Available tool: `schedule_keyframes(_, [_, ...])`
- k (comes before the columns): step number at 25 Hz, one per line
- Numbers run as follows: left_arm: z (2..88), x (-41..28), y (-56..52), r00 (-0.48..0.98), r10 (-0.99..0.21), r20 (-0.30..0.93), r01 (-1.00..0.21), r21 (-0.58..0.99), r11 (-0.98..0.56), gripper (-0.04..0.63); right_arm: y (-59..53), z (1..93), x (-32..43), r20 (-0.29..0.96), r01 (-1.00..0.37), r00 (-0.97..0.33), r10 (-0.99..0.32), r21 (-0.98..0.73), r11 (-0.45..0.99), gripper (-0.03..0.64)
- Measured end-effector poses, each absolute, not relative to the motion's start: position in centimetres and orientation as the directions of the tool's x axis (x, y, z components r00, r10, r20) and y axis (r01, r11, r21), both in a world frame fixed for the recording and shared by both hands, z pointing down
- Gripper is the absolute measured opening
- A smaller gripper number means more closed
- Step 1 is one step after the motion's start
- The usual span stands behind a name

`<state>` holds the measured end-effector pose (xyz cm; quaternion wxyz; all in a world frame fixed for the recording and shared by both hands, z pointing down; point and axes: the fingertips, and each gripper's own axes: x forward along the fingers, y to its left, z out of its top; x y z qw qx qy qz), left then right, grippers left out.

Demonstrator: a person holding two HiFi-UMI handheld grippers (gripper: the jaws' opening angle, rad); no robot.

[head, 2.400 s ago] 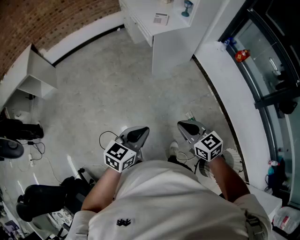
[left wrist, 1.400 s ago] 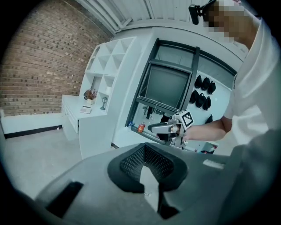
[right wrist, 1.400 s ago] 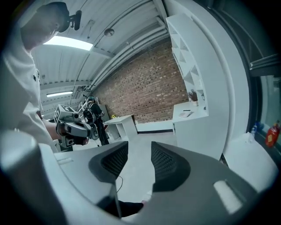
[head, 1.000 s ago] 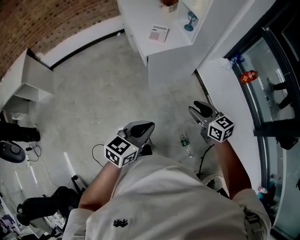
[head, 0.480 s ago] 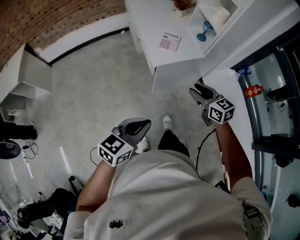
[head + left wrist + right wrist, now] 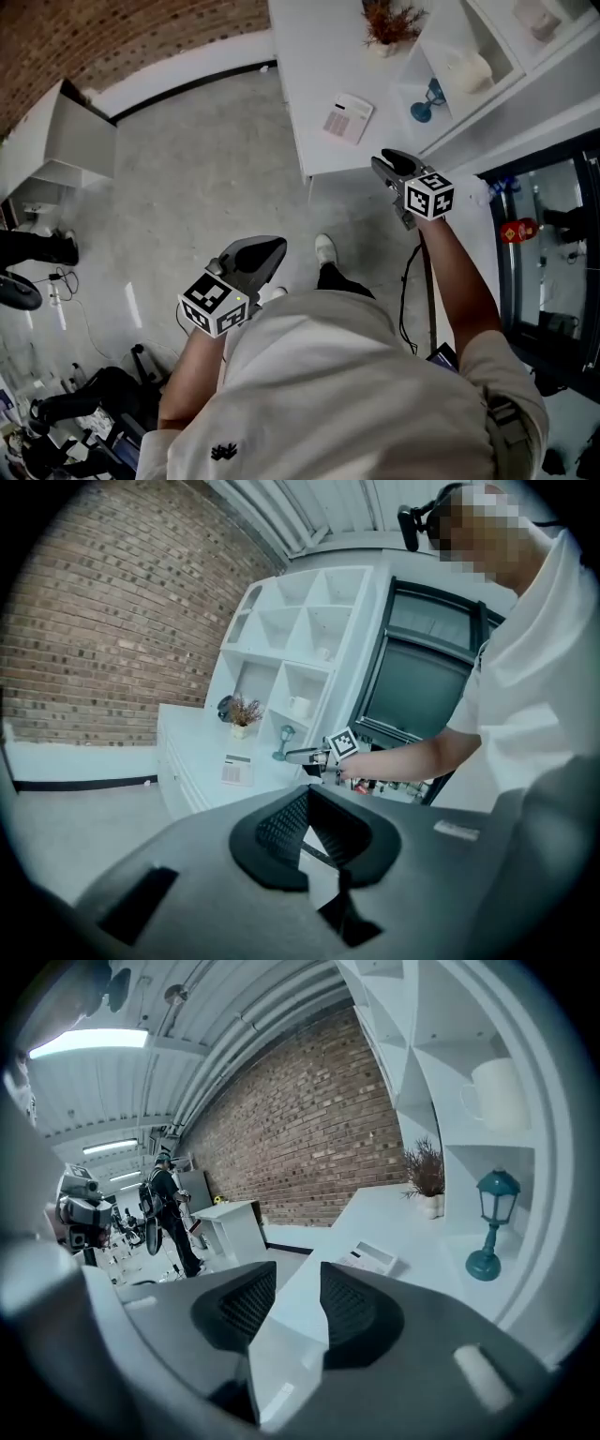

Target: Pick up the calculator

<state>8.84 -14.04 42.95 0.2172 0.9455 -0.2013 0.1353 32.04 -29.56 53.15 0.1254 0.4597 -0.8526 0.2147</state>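
The calculator (image 6: 348,118) lies flat on the worktop (image 6: 305,56), near the right gripper (image 6: 386,161) — fingers (image 6: 349,1309) apart, empty. Best come in low, straddle its narrow sides, then close. The left gripper (image 6: 265,247) hangs over the floor, fingers together, empty.

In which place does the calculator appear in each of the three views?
Head view: the calculator lies at upper centre, on the white counter.
Left gripper view: the calculator is left of centre, small and far.
Right gripper view: the calculator is right of centre, slightly low.
Shared landmark: the teal lantern stands to its right everywhere.
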Motion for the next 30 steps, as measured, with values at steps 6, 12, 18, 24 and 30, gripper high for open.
schedule_keyframes(6, [42.7, 12.2, -19.0, 0.848, -0.388, 0.362, -0.509, 0.345, -0.789, 0.006, -37.8, 57.0, 35.2, 0.435, -0.843, -0.538, -0.722, -0.289, 0.454, 0.173])
schedule_keyframes(12, [43.2, 13.0, -21.3, 0.793, -0.462, 0.397, -0.594, 0.332, -0.733, 0.006, -44.3, 61.2, 37.5, 0.457, -0.851, -0.52, -0.722, -0.35, 0.392, 0.196])
schedule_keyframes(18, [43.2, 13.4, -22.9, 0.747, -0.51, 0.426, -0.654, 0.336, -0.678, 0.006, -49.0, 64.3, 39.1, 0.482, -0.854, -0.506, -0.715, -0.398, 0.336, 0.221])
schedule_keyframes(24, [43.4, 13.6, -24.7, 0.734, -0.516, 0.442, -0.669, 0.336, -0.663, 0.006, -51.7, 66.4, 38.2, 0.495, -0.824, -0.559, -0.665, -0.421, 0.379, 0.222])
schedule_keyframes(30, [43.8, 13.3, -26.1, 0.716, -0.529, 0.455, -0.688, 0.333, -0.645, 0.006, -52.9, 67.5, 37.1, 0.495, -0.773, -0.632, -0.596, -0.459, 0.438, 0.209])
